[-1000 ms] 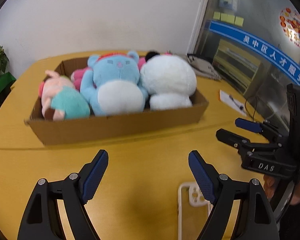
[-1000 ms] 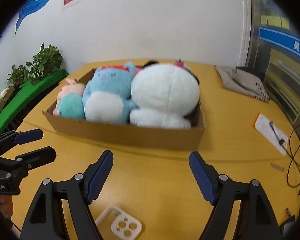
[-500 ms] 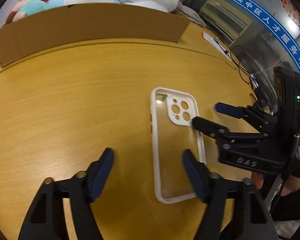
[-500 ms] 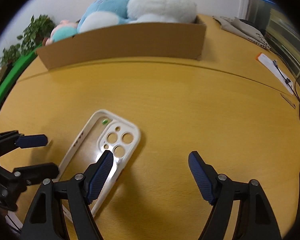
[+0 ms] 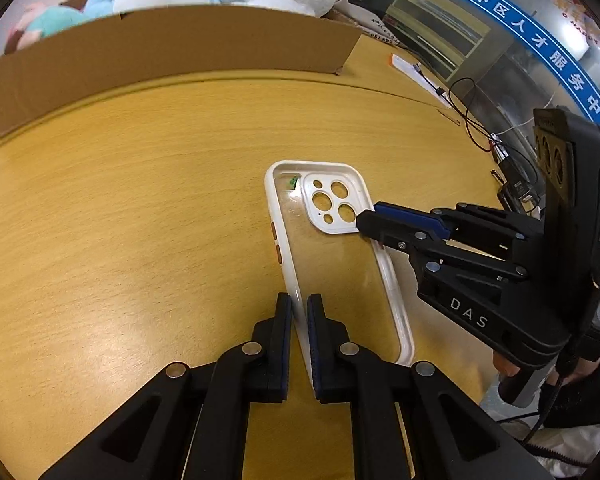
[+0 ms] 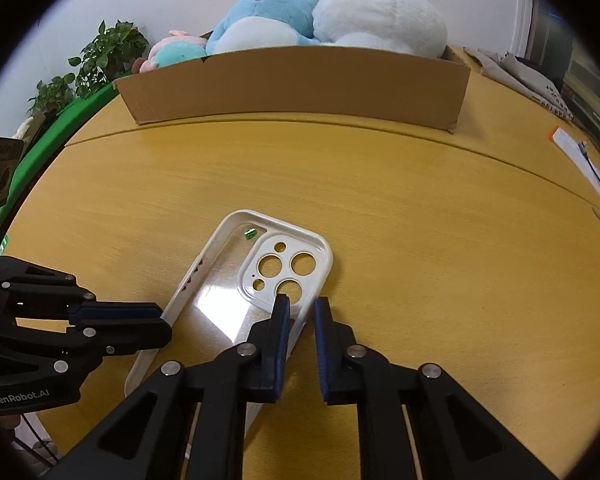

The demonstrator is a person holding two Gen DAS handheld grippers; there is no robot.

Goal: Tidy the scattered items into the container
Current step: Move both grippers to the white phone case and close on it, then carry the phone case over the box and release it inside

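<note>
Pinching the long left edge of the phone case [image 5: 332,264], the left hand-held gripper [image 5: 299,312] is sitting with its blue-padded fingers [image 5: 285,320] drawn almost together, the white rim of the case caught between them. The right hand-held gripper [image 6: 300,312] is gripping the opposite long edge just below the camera cutouts, its jaws likewise narrowed to a thin gap around the rim; in the left wrist view it [image 5: 370,222] is coming in from the right with its tips at the camera block.

The case is lying flat, inside face up, on the desk [image 5: 140,200], near both grippers and well apart from the container. It is a rounded rectangle with a glossy clear back panel throwing a bright glare, an off-white frame, a raised white camera plate pierced by several round holes, and a tiny green speck beside that plate.

Beyond it, the smooth yellow wood-grain desk is carrying a shallow cardboard box [image 6: 296,80] of plain brown card along its far side. Soft toys are filling the box and bulging over its wall: a fluffy white plush [image 6: 380,16], a blue plush [image 6: 268,12] with a pale belly, and a smaller pink and teal plush [image 6: 172,48] at the left end.

To the left of the desk, a leafy green plant [image 6: 100,56] is standing; papers and thin cables [image 5: 480,120] are lying toward the right edge.
</note>
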